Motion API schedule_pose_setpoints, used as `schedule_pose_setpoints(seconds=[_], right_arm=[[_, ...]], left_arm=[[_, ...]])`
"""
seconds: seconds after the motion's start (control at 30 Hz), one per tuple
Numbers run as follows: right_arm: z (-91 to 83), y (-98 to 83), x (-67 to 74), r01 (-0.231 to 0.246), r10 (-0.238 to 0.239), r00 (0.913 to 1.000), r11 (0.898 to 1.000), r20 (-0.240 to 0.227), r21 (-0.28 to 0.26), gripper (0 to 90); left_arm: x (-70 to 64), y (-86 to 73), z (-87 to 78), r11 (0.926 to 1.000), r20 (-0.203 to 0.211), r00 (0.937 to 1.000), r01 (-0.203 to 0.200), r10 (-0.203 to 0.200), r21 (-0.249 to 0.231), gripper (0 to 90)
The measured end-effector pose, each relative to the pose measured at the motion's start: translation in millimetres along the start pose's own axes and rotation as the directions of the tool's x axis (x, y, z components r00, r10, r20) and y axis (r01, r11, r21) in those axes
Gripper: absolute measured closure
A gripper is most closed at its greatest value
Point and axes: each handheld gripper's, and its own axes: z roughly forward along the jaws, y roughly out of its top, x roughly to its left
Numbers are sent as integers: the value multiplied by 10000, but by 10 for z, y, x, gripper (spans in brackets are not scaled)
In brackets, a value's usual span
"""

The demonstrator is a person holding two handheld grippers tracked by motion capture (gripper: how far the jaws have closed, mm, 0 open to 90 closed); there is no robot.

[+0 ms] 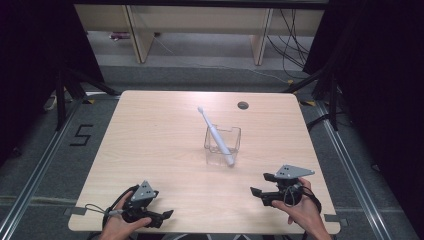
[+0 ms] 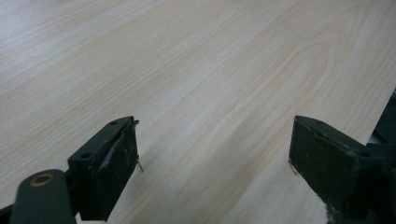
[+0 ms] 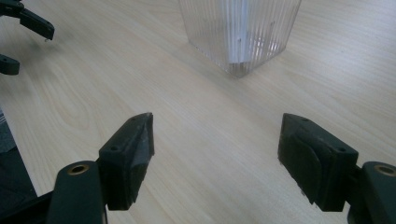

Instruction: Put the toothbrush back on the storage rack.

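High view: white toothbrush [image 1: 215, 136] leans diagonally in clear ribbed plastic cup [image 1: 222, 145], mid-table, so head stays graspable. Your L gripper [image 1: 165, 216] & R gripper [image 1: 260, 192] near front edge, both jaws wide, empty; R aimed at cup.

A toothbrush [image 1: 216, 136] is leaned in a ribbed clear holder [image 1: 222, 145] at mid-tabletop [image 1: 150, 145]; a cable hole [image 1: 243, 105] is set near the far edge.
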Motion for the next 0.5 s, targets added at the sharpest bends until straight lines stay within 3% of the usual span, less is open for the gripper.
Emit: schedule_pose_setpoints(seconds=[0.03,0.07,0.13,0.17,0.27,0.33,0.37,0.4,0.5], right_arm=[[7,-8,-16,183,-183,9998,9998,-53,-23,261],[1,-21,9,-162,163,9998,9997,-71,156,255],[6,-46,10,-219,220,9997,9996,-69,159,254],[2,-51,-17,128,-128,9999,9998,-40,179,254],[0,-69,-20,168,-168,9999,9997,-7,178,253],[-11,-88,4,-153,154,9999,9996,-39,255,252],[-16,-94,-12,53,-52,10000,9997,-8,246,252],[-19,-103,3,-177,179,9998,9994,-61,294,252],[-29,-130,-22,32,-27,9999,9994,-127,332,252]], left_arm=[[1,1,-1,10000,-4,10000,-17,17,10,149],[-1,0,-2,10000,10,10000,23,-23,11,149],[-20,-4,1,9996,117,9996,258,-257,-76,149],[-14,0,-11,9999,77,9999,140,-141,87,149],[-11,2,-10,9999,21,9999,100,-101,75,149],[-11,1,-10,9999,26,10000,92,-92,50,149],[-11,1,-10,9999,18,9999,99,-100,43,149],[-12,1,-10,9999,19,9999,111,-111,36,149],[-13,0,-11,9999,26,9999,108,-108,45,149]])
